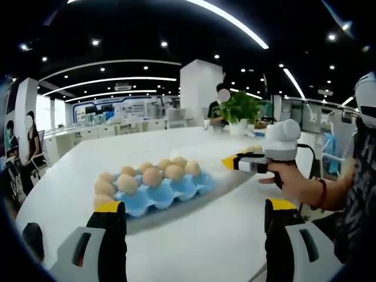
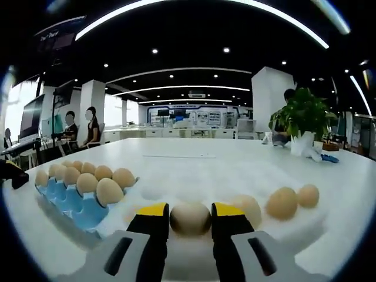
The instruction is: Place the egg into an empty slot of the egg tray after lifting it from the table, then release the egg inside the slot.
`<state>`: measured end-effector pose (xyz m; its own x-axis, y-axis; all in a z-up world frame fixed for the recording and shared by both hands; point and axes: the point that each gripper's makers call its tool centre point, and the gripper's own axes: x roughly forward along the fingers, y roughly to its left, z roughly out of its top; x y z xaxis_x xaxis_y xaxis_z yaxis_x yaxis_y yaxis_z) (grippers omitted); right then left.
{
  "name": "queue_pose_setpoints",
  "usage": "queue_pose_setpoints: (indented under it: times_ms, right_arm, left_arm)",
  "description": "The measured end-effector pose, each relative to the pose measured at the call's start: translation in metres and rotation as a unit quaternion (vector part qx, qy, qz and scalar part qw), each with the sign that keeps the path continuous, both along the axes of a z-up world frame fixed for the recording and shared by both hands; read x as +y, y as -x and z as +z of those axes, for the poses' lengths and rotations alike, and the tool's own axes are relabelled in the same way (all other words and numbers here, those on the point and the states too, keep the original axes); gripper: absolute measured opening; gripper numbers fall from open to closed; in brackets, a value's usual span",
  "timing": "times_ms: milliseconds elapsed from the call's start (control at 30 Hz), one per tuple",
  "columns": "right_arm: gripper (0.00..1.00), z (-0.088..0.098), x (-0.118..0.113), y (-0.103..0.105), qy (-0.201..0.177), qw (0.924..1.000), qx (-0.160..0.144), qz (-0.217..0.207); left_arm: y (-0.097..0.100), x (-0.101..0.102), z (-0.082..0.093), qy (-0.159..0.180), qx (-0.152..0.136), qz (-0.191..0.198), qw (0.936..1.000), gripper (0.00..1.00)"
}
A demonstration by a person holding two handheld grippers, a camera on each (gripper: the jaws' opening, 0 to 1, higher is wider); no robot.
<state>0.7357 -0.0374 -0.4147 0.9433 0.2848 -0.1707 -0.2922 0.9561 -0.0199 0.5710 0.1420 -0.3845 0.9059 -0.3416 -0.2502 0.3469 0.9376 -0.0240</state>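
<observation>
Right gripper [image 2: 190, 218] low over the white table [image 2: 235, 170], jaws set either side of an egg [image 2: 190, 218], close against it or just touching; whether actually clamped on it cannot be told, and the egg apparently still resting on the table among loose eggs [image 2: 282, 202] trailing off to the right. Long axis of that egg lying crosswise between the jaws. Blue egg tray [image 2: 70, 200] off to the left and a little beyond in the right gripper view, nearly full, with bare blue cups along the near edge, so probably a lift and a swing leftward to come. Right gripper plainly the nearer one to the egg. In the left gripper view, left gripper [image 1: 194, 214] wide open and holding nothing, hovering short of the tray [image 1: 176, 191], and the right gripper [image 1: 235, 162] with the hand [image 1: 294, 179] holding it seen from the side, past the tray's far right end; empty slots at the tray's near corner easier to judge there.
</observation>
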Motion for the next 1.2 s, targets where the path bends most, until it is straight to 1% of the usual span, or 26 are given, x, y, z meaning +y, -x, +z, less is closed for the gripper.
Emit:
queue_pose_setpoints:
  times_ms: [133,233,333,600,767,900,1000,1200]
  right_arm:
    - [0.31,-0.001,0.003,-0.004,0.004,1.0,0.002,0.005]
    - [0.3,-0.001,0.0,-0.003,-0.012,0.9999,-0.001,0.005]
    - [0.3,-0.001,0.001,-0.002,-0.006,0.9999,-0.007,0.007]
    - [0.29,-0.001,0.002,-0.003,-0.007,0.9999,-0.005,0.013]
    - [0.29,0.001,0.002,-0.002,-0.011,0.9998,-0.006,0.018]
    - [0.29,0.015,0.005,0.002,-0.001,0.999,-0.037,0.023]
    - [0.29,0.019,0.007,0.004,-0.001,0.9987,-0.043,0.028]
    - [0.29,0.027,0.009,0.005,-0.002,0.9981,-0.052,0.032]
  left_arm:
    - [-0.002,-0.001,-0.001,-0.001,0.002,-0.002,1.0,1.0]
    - [-0.001,-0.001,0.0,-0.002,0.0,-0.004,1.0,1.0]
    - [-0.001,0.002,0.001,0.002,-0.001,0.002,1.0,1.0]
    - [0.001,0.003,-0.003,0.001,0.003,0.004,1.0,1.0]
    - [0.002,0.006,0.001,0.003,-0.003,0.009,0.9999,1.0]
    - [0.003,0.007,0.001,0.003,-0.004,0.01,0.9999,1.0]
    - [0.004,0.007,0.001,0.001,-0.002,0.012,0.9999,0.99]
    - [0.006,0.008,0.005,0.005,-0.009,0.014,0.9998,0.99]
